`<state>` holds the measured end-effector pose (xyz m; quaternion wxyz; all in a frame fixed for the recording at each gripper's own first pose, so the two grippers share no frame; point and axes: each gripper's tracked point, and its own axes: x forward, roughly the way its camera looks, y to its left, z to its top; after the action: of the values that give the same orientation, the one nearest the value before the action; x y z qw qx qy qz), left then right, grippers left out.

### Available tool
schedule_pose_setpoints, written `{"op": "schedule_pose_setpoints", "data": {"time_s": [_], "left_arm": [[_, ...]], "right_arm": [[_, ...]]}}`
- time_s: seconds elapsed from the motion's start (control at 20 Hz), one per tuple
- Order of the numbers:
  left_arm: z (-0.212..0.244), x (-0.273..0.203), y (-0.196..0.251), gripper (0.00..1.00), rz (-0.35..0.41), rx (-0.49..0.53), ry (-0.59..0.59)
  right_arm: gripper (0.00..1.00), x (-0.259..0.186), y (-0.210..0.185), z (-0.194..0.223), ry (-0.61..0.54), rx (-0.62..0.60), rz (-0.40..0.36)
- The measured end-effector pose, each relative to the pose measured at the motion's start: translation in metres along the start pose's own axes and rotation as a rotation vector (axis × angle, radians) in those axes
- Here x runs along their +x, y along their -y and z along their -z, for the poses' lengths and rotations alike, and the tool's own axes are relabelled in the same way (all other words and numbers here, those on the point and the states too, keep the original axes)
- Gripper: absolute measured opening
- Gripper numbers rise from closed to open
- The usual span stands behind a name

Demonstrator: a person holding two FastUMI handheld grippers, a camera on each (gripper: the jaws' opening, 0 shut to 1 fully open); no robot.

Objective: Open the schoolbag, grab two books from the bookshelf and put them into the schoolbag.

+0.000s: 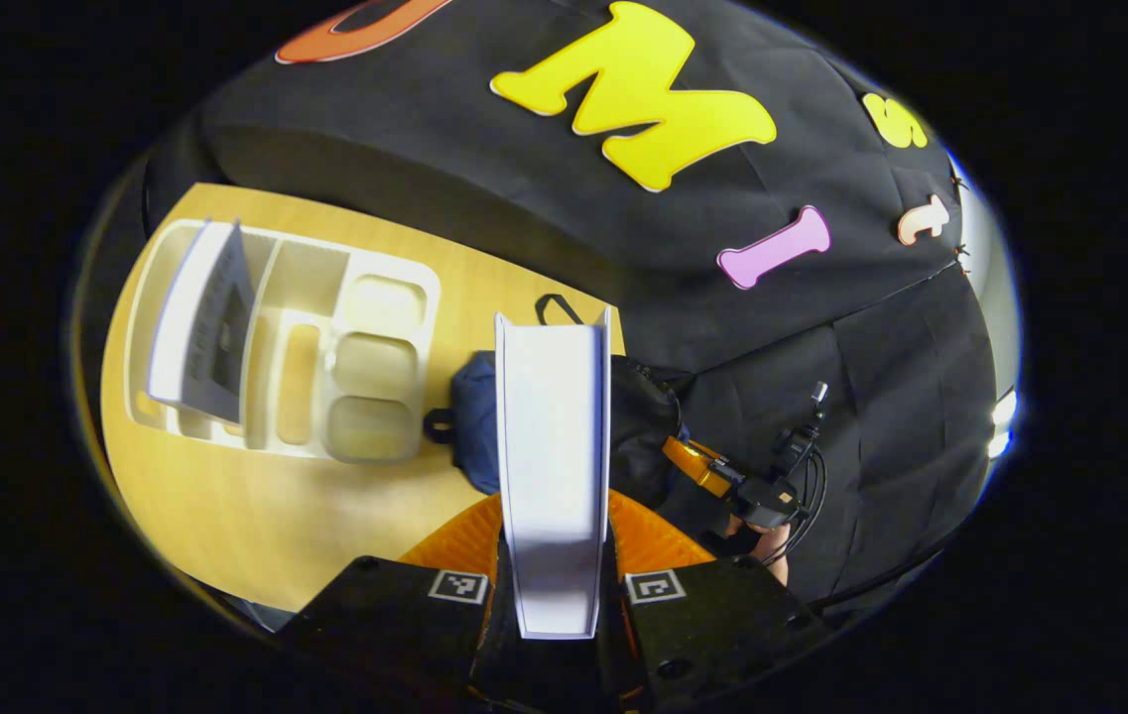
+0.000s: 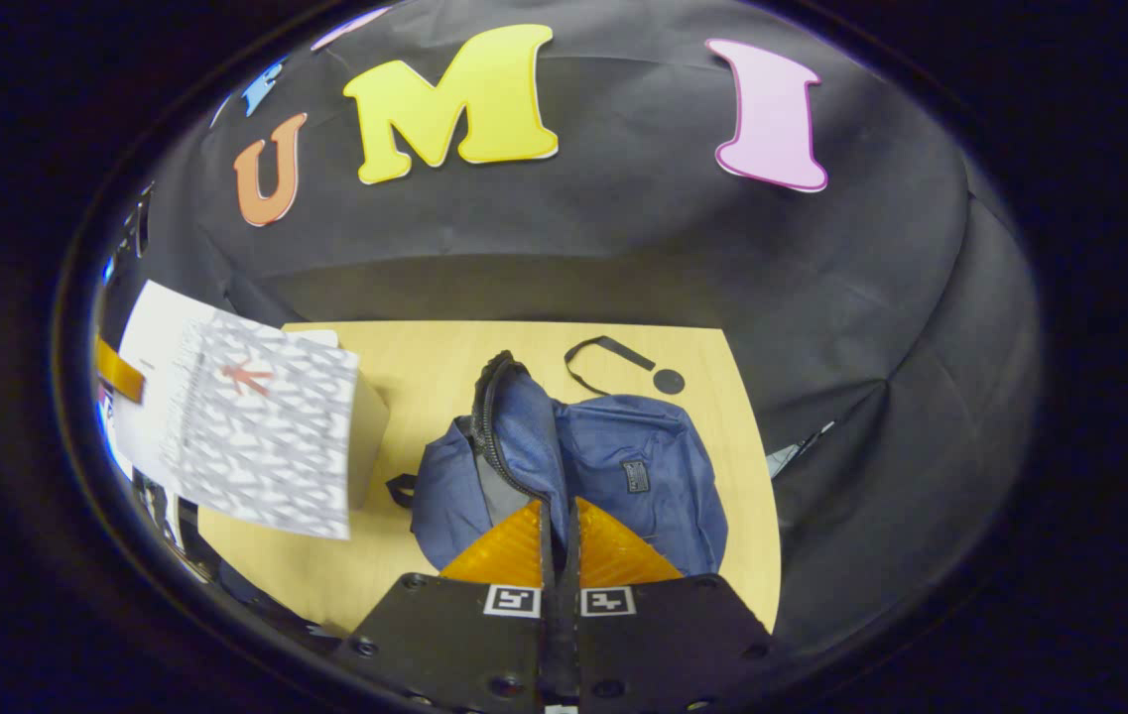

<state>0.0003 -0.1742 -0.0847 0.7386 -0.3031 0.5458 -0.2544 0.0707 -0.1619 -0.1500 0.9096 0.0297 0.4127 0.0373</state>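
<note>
My left gripper (image 1: 556,540) is shut on a thick book (image 1: 552,446), held upright with its white page edge facing the camera. Behind the book lies the blue schoolbag (image 1: 472,421). A second book (image 1: 211,332) leans in the white bookshelf (image 1: 380,288) to the left. In the right gripper view, my right gripper (image 2: 559,531) is shut on the schoolbag's zipper edge (image 2: 514,436) and holds the bag (image 2: 643,476) open. The held book (image 2: 251,441), with its patterned cover, hangs to the bag's left, and an orange finger (image 2: 119,372) of the left gripper shows on it.
The wooden table (image 1: 256,516) carries the shelf and the bag. The right gripper (image 1: 712,471), a hand and its cables sit past the table's right edge. A black strap loop (image 2: 613,352) lies behind the bag. The black cloth wall closes the back.
</note>
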Motion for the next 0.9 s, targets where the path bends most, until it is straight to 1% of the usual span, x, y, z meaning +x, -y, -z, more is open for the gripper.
{"op": "schedule_pose_setpoints", "data": {"time_s": [0.05, 0.2, 0.3, 0.4, 0.45, 0.5, 0.55, 0.6, 0.65, 0.9], "left_arm": [[0.006, 0.023, -0.002, 0.36, 0.01, -0.016, -0.005], [0.023, 0.088, -0.022, 0.36, -0.009, -0.064, -0.003], [0.03, 0.128, -0.029, 0.36, -0.011, -0.074, -0.003], [0.031, 0.168, -0.033, 0.36, 0.009, -0.101, -0.015], [0.034, 0.187, -0.033, 0.36, 0.035, -0.117, -0.019], [0.035, 0.202, -0.032, 0.36, 0.064, -0.121, -0.029], [0.039, 0.213, -0.033, 0.36, 0.098, -0.119, -0.041], [0.04, 0.222, -0.032, 0.36, 0.137, -0.113, -0.047], [0.041, 0.232, -0.029, 0.36, 0.18, -0.11, -0.049], [0.047, 0.277, -0.029, 0.36, 0.28, -0.119, -0.086]], "right_arm": [[0.0, -0.001, 0.001, -0.002, 0.001, -0.002, 0.006], [0.0, -0.002, 0.006, -0.006, 0.006, -0.003, 0.012], [0.0, -0.002, 0.009, -0.006, -0.001, -0.015, 0.016], [0.0, -0.002, 0.013, -0.006, -0.006, -0.02, 0.018], [0.03, -0.003, 0.014, -0.008, -0.005, -0.014, 0.018], [0.0, -0.003, 0.017, -0.009, -0.003, -0.008, 0.02], [0.03, -0.004, 0.019, -0.01, -0.002, -0.003, 0.023], [0.0, -0.004, 0.021, -0.011, -0.001, -0.001, 0.026], [0.0, -0.005, 0.022, -0.012, -0.002, -0.004, 0.029], [0.0, -0.005, 0.023, -0.016, -0.004, -0.028, 0.044]]}}
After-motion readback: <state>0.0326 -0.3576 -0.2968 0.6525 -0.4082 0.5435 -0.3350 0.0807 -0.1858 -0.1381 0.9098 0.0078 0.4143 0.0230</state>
